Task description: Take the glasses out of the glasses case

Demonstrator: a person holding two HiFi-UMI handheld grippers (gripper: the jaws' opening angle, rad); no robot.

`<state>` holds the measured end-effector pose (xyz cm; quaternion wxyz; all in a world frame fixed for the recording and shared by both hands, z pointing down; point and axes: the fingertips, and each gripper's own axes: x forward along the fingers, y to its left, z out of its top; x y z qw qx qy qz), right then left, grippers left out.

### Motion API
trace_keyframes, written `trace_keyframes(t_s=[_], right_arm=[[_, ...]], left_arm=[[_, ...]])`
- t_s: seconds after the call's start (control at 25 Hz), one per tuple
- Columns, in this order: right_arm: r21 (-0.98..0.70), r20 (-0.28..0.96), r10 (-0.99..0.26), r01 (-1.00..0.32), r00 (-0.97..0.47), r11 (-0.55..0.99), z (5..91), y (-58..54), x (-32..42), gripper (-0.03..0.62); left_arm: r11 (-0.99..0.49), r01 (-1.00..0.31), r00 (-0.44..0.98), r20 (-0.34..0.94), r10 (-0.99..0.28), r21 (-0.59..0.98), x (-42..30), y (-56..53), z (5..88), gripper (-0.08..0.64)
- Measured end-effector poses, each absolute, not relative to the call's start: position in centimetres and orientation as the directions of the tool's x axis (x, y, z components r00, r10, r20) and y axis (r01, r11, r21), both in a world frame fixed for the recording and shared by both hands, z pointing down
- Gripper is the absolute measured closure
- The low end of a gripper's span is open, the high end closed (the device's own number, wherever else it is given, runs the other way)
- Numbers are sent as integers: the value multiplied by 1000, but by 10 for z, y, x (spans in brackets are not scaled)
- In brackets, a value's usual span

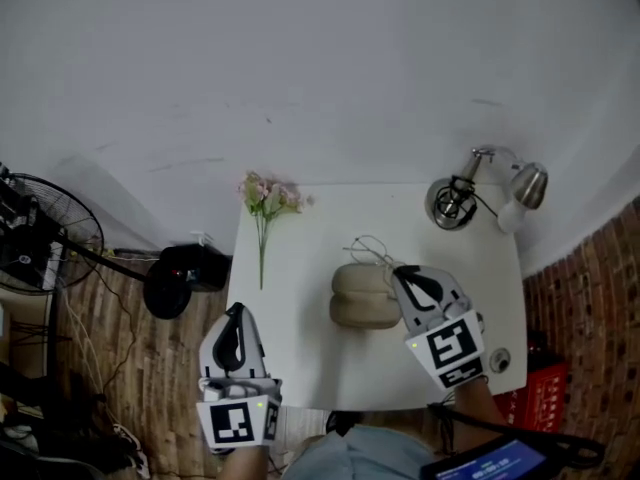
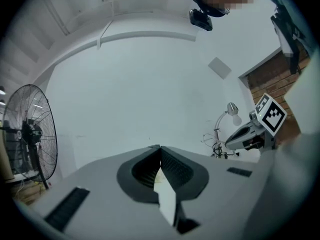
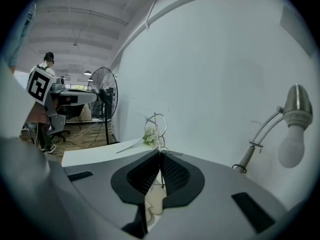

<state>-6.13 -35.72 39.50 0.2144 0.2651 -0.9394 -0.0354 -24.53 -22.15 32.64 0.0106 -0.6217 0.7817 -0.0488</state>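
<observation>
A beige glasses case lies open on the white table. Thin wire-rimmed glasses hang just above its far side, and my right gripper is shut on them. In the right gripper view the glasses stick up from the closed tips of the right gripper, with the case showing below. My left gripper is at the table's near left corner, away from the case. Seen in its own view, the left gripper is shut on nothing.
A sprig of pink flowers lies at the table's far left. A metal desk lamp stands at the far right corner. A floor fan and a black object stand on the wooden floor to the left.
</observation>
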Motion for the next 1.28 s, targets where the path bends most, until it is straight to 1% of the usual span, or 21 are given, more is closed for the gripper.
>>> trace_keyframes(t_s=[0.16,0.32,0.52,0.76,1.08,1.28], right_arm=[[213,317,-557,-515,-767,830,364,-352,-50,565],[231,245,-597,-552,-764,802,333,-343,-38,565],[243,155,-646,-605,-748,758,296,-332,-24,566],[264,42,-698,-666,-715,698,252,-315,-8,565],[272,-76,-744,-732,-664,625,211,-288,13,565],[265,-125,-769,-768,-628,584,198,-275,29,565]], left_arm=[[228,-969,-230,3,-973,-95,-242,-218,305,554],[201,-975,-199,-32,-980,-93,-236,-213,294,554],[196,-976,-186,-103,-977,-94,-229,-212,261,554],[137,-987,-125,-144,-982,-79,-221,-208,245,554],[98,-992,-78,-210,-975,-84,-211,-200,216,554],[94,-992,-69,-249,-966,-89,-207,-196,201,554]])
